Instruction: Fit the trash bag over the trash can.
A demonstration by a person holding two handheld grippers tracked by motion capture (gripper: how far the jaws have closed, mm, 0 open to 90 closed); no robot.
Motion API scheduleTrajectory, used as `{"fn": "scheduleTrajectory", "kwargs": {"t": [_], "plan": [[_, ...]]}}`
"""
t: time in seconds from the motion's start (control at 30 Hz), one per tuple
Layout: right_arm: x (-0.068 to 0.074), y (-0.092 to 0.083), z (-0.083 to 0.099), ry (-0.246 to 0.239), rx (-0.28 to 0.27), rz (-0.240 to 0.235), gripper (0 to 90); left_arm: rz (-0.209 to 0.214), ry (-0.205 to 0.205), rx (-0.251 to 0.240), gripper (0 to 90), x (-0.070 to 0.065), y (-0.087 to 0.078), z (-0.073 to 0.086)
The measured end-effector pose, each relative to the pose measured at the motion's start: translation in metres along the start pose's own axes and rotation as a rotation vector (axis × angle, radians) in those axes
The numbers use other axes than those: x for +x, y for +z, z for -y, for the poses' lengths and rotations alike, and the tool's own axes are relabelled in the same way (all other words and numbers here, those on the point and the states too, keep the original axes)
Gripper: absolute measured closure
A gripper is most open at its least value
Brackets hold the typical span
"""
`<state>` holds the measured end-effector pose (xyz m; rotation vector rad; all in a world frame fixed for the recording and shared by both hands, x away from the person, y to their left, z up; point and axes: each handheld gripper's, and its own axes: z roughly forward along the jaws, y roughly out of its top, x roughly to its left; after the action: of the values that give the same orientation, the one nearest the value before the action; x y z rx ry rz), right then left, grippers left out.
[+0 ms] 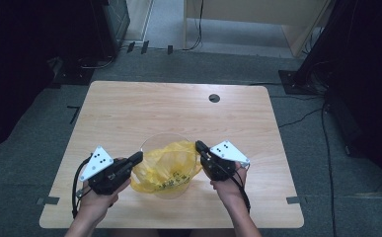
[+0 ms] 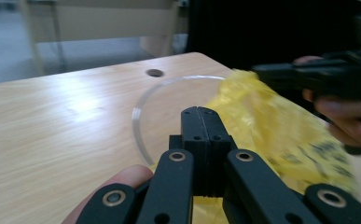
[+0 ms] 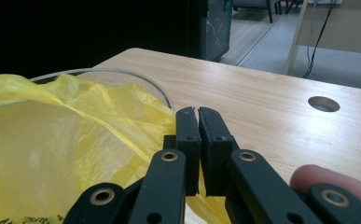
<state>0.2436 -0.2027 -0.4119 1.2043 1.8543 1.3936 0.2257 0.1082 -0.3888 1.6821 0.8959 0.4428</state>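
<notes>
High view first: a pale wood-grain table [image 1: 129,113] with rounded corners and a round cable hole. Near its front edge sits a clear round bowl [image 1: 151,140], thin-rimmed and see-through. Stuffed inside is a crinkly yellow plastic bag [image 1: 169,165] with dark print, too blurred to read. The left gripper [image 1: 138,157], black with a grey dotted plate, meets the bag's left edge; jaws pressed together, though I cannot tell if film is caught. The right gripper [image 1: 199,146] has its jaws closed at the bag's right edge by the bowl's rim.
</notes>
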Motion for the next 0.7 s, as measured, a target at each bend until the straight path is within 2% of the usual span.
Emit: {"fn": "scheduleTrajectory", "kwargs": {"t": [0.13, 0.2, 0.23, 0.27, 0.3, 0.33, 0.37, 0.6, 0.7], "plan": [[0.0, 0.004, -0.002, 0.002, 0.01, 0.0, 87.7, -0.073, -0.039, -0.002, 90.0, 0.012, 0.013, -0.002], [-0.001, 0.007, -0.003, 0.005, 0.014, -0.005, 87.5, -0.096, -0.054, -0.003, 90.0, 0.016, 0.019, 0.0], [-0.001, 0.009, -0.003, 0.011, 0.019, -0.006, 87.5, -0.112, -0.074, -0.006, 90.0, 0.019, 0.025, 0.002], [-0.001, 0.009, -0.003, 0.011, 0.019, -0.006, 87.5, -0.112, -0.074, -0.006, 90.0, 0.019, 0.025, 0.002], [-0.002, 0.01, -0.004, 0.012, 0.022, -0.004, 87.5, -0.123, -0.09, -0.009, 90.0, 0.021, 0.028, 0.003], [-0.002, 0.013, -0.004, 0.017, 0.025, -0.009, 87.5, -0.142, -0.127, -0.016, 90.0, 0.027, 0.035, 0.006], [-0.002, 0.014, -0.004, 0.022, 0.027, -0.01, 87.5, -0.144, -0.153, -0.021, 90.0, 0.03, 0.038, 0.007], [-0.006, 0.019, -0.003, 0.052, 0.045, -0.039, 87.5, -0.16, -0.173, -0.028, 90.0, 0.033, 0.044, 0.009], [-0.007, 0.021, -0.005, 0.046, 0.065, -0.05, 87.3, -0.164, -0.188, -0.035, 90.0, 0.036, 0.045, 0.01]]}}
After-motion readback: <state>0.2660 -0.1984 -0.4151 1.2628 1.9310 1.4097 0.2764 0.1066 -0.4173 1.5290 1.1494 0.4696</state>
